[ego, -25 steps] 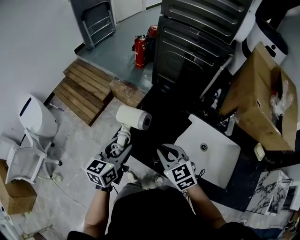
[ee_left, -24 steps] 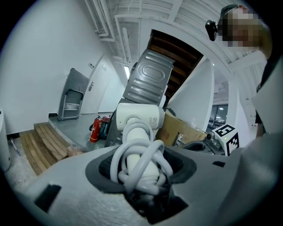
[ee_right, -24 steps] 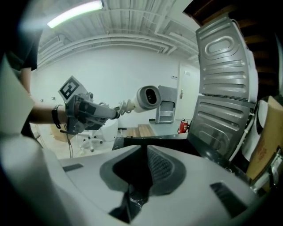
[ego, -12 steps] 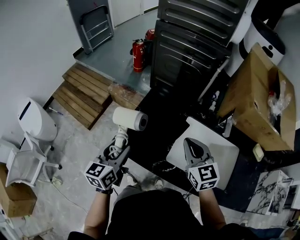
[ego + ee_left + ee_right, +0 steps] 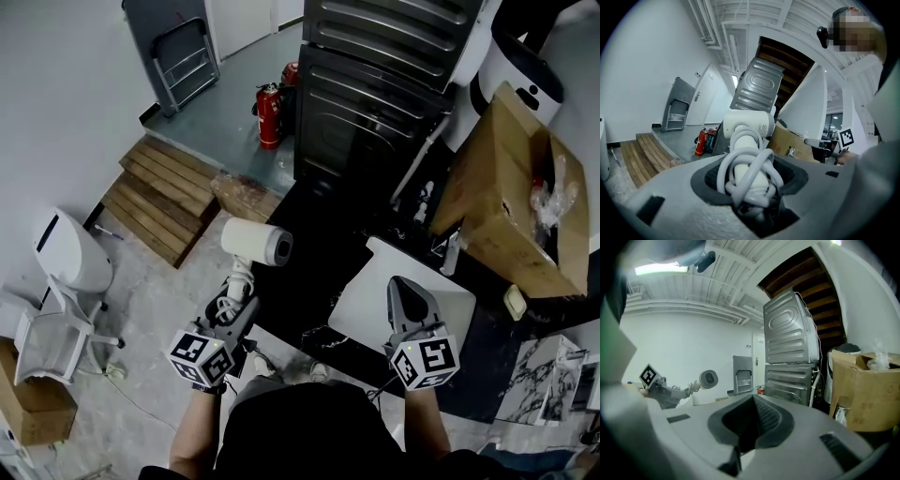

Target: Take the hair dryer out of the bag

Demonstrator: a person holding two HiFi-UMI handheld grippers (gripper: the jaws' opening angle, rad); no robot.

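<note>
Hair dryer [image 5: 255, 242], white, stands clear in the air over the floor, its barrel up and ahead of the left gripper [image 5: 232, 298]. That gripper's jaws are clamped round the dryer's handle and the cord [image 5: 750, 171] looped about it. We see no bag on it or near it, so we judge the taking-out done. We expect a hard, smooth plastic shell, fairly light but top-heavy at the barrel. The handle is the place to hold, though the springy cord under the pads may let it twist. Off to the right, well apart from the dryer, the right gripper [image 5: 403, 289] hovers over a white panel [image 5: 366, 292], jaws together with nothing between them.
</note>
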